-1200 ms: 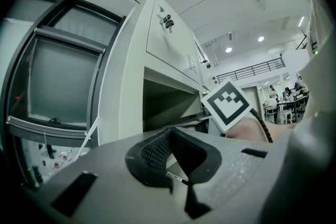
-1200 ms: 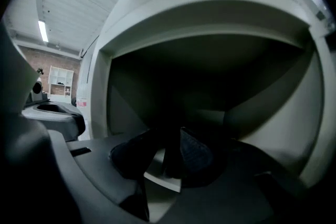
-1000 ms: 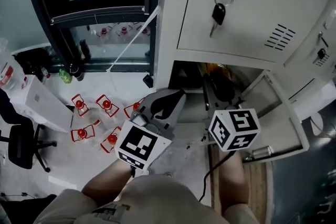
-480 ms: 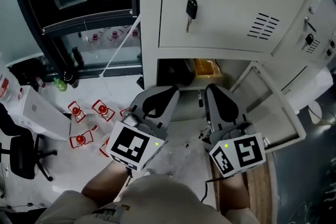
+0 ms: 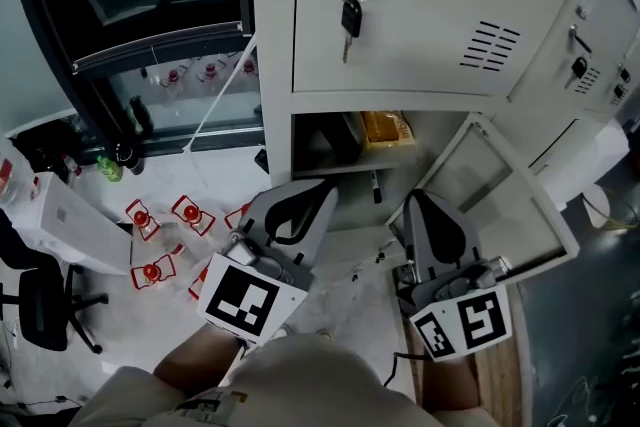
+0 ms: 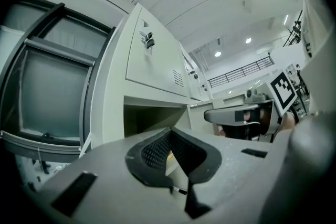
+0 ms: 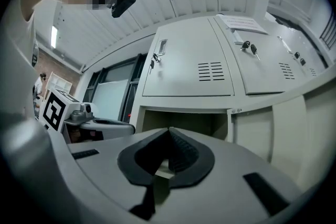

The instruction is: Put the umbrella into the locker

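Observation:
The open lower locker compartment (image 5: 325,147) faces me in the head view, its door (image 5: 500,205) swung out to the right. Inside lies a yellow-brown thing (image 5: 385,128) with something dark beside it; I cannot tell whether this is the umbrella. A small black stick (image 5: 375,185) lies at the compartment's front lip. My left gripper (image 5: 325,187) (image 6: 169,131) is shut and empty just in front of the opening. My right gripper (image 5: 415,197) (image 7: 168,129) is shut and empty too, a little nearer to me, beside the open door.
Keys (image 5: 350,15) hang from the lock of the shut locker door above. Several red-capped bottles (image 5: 160,235) lie on the floor at left, near a white box (image 5: 70,215) and an office chair (image 5: 45,290). A black-framed window (image 5: 150,45) stands left of the lockers.
My right gripper has drawn back out of the compartment's mouth toward me. The left gripper has shifted only slightly. The compartment's inside now shows more fully.

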Available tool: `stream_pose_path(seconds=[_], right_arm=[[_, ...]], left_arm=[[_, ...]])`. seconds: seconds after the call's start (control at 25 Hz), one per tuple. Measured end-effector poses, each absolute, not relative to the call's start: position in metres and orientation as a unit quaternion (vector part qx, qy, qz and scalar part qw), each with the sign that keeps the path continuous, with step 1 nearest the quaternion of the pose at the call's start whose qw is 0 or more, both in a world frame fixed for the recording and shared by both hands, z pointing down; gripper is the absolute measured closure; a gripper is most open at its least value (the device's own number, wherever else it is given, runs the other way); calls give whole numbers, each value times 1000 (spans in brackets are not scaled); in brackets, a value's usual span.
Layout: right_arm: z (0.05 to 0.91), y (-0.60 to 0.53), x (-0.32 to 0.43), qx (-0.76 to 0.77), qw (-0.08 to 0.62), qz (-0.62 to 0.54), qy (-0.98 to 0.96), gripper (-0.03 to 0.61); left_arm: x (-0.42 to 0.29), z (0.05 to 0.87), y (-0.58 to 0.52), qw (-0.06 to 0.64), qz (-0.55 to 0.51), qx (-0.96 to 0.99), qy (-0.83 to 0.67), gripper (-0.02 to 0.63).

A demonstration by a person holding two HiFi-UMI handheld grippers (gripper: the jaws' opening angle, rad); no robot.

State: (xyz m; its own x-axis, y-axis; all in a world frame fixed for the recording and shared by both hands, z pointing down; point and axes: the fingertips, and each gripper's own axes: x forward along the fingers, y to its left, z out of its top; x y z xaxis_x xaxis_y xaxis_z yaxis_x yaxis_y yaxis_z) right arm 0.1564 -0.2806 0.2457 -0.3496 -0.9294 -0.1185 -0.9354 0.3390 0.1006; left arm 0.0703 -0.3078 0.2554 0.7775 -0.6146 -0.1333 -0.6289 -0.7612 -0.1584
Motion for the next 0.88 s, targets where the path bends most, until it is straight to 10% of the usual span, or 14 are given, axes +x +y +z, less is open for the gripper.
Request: stream_pose_path(seconds=[0.88], right_arm=[[269,-277,164,-580,-6,51,813,571]], left_arm=[[67,273,-299,102,11,-939,330,607]])
